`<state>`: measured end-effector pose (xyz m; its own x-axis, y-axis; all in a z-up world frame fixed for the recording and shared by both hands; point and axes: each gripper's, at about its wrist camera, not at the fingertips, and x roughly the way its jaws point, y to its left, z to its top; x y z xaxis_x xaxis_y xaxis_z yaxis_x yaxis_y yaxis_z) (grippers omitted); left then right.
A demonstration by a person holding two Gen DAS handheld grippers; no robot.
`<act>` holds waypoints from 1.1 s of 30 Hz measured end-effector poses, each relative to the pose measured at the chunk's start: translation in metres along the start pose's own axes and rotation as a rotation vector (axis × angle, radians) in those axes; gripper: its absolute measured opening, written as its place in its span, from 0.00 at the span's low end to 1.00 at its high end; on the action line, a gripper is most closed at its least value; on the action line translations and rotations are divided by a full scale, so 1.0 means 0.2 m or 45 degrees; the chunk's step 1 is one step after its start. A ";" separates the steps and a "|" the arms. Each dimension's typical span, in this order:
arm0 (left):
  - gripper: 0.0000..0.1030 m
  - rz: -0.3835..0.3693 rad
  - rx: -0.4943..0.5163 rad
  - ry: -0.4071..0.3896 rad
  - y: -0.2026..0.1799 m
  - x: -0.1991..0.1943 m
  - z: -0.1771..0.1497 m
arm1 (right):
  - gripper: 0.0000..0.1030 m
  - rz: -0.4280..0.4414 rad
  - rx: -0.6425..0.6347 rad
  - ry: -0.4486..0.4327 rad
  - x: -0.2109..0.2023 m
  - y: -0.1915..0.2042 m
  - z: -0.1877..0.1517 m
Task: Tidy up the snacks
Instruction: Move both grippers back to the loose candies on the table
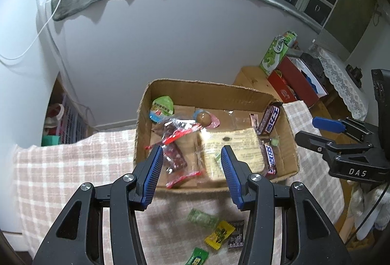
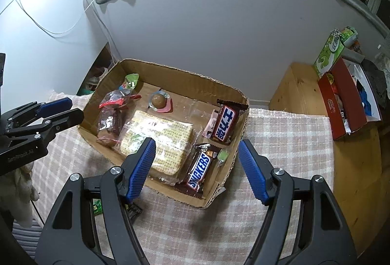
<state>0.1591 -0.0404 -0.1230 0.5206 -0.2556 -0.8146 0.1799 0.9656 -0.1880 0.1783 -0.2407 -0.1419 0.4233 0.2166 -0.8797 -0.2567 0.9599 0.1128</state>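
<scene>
A shallow cardboard box [image 1: 195, 87] [image 2: 185, 75] sits on a checked cloth. It holds two Snickers bars [image 2: 200, 168] [image 2: 225, 124], a yellow cracker pack [image 2: 158, 140] [image 1: 234, 150], a red-edged clear bag [image 1: 174, 143] [image 2: 114, 116], a brown ball candy [image 1: 204, 118] [image 2: 158, 99] and a green jelly cup [image 1: 162, 106]. Small candies lie on the cloth in front of the box: green [image 1: 203, 217], yellow [image 1: 220, 233], dark [image 1: 236, 234]. My left gripper [image 1: 192, 157] is open and empty above the box's near edge. My right gripper [image 2: 196, 153] is open and empty above the box's right part.
A wooden side table [image 2: 302, 89] at the right holds a red box [image 2: 341, 104] and a green carton [image 2: 329, 53]. A grey wall stands behind the box. The right gripper shows at the right of the left wrist view [image 1: 316, 128]; the left gripper shows at the left of the right wrist view [image 2: 65, 109].
</scene>
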 end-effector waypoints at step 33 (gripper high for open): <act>0.43 -0.064 0.035 0.275 0.03 -0.02 -0.72 | 0.61 0.266 0.097 0.380 0.28 0.31 -0.60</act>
<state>0.0374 -0.0255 -0.1997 0.3200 -0.2838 -0.9039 0.2253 0.9495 -0.2184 0.0819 -0.1903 -0.2390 0.0937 0.3582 -0.9289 -0.2404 0.9136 0.3280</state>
